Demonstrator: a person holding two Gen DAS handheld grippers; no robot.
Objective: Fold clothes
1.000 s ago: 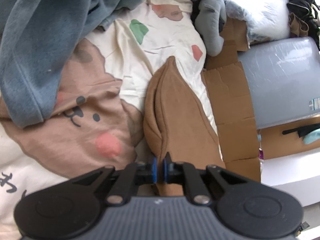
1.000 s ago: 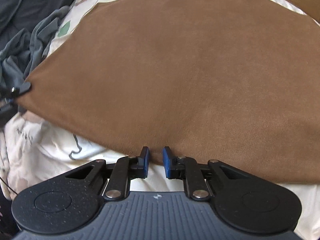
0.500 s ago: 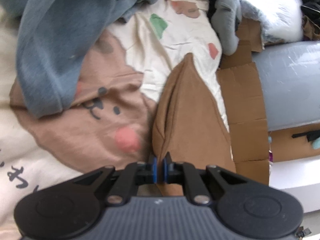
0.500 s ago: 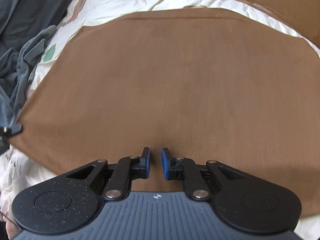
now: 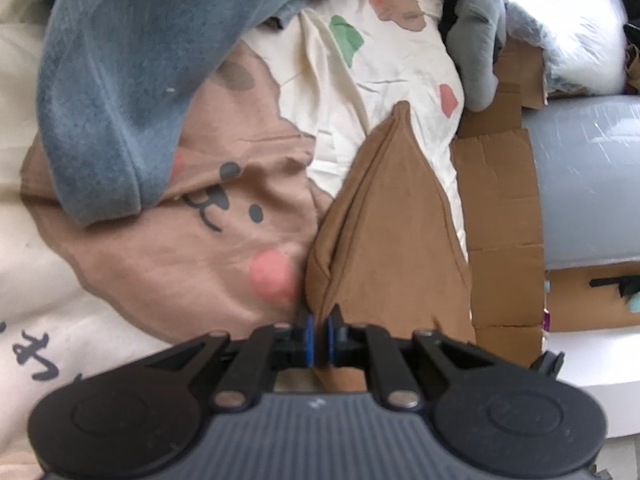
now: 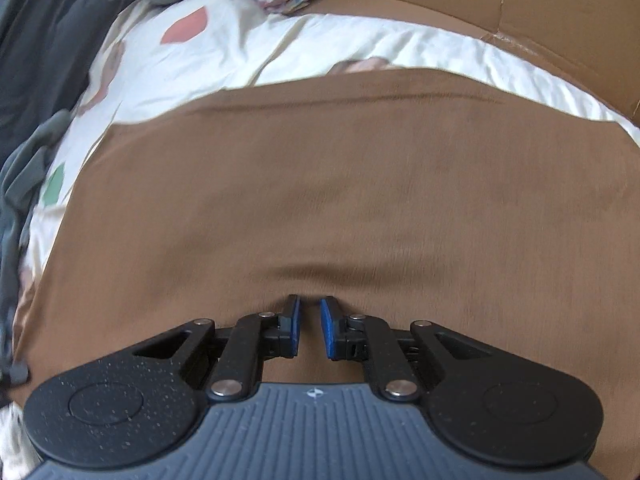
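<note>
A brown garment (image 5: 384, 216) lies folded on the bed, running away from me in the left wrist view. My left gripper (image 5: 319, 326) is shut on its near edge, and a thin fold of cloth stands up between the blue pads. In the right wrist view the same brown garment (image 6: 340, 184) spreads flat and wide across the frame. My right gripper (image 6: 309, 306) is over it, jaws a narrow gap apart, with its tips at a small pucker in the cloth. Brown fabric shows between its fingers.
A cream bedsheet (image 5: 384, 52) with coloured patches and a bear print (image 5: 224, 240) covers the bed. A blue fleece (image 5: 132, 60) is heaped at the upper left. Flattened cardboard (image 5: 500, 200) and a grey panel (image 5: 592, 176) line the right side. Dark grey clothes (image 6: 36, 60) lie left of the right gripper.
My right gripper has moved forward from the garment's near edge onto the cloth. The left gripper kept its grip and shifted, so the garment now sits further right in its view.
</note>
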